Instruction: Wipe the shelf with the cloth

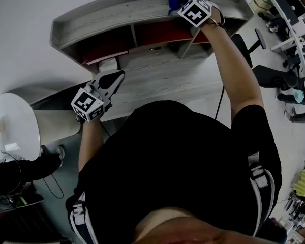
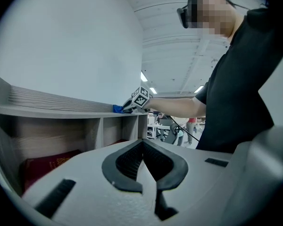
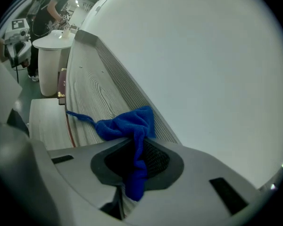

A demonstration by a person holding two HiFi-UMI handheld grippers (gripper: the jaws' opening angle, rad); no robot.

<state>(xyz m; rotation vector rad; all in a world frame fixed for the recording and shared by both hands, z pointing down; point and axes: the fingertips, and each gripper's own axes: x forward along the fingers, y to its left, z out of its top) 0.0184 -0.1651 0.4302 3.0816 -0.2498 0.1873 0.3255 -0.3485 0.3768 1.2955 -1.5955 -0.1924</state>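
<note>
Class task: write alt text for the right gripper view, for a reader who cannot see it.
The right gripper has its jaws shut on a blue cloth, which bunches onto the top of a grey wood-grain shelf beside a white wall.

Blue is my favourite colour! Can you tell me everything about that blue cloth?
The blue fuzzy cloth looks like soft microfibre. It is bunched up, one end pinched in the right gripper, whose jaws are shut on it. The rest lies crumpled on the grey wood-grain top of the shelf, near its raised back edge, a thin corner trailing out.
</note>
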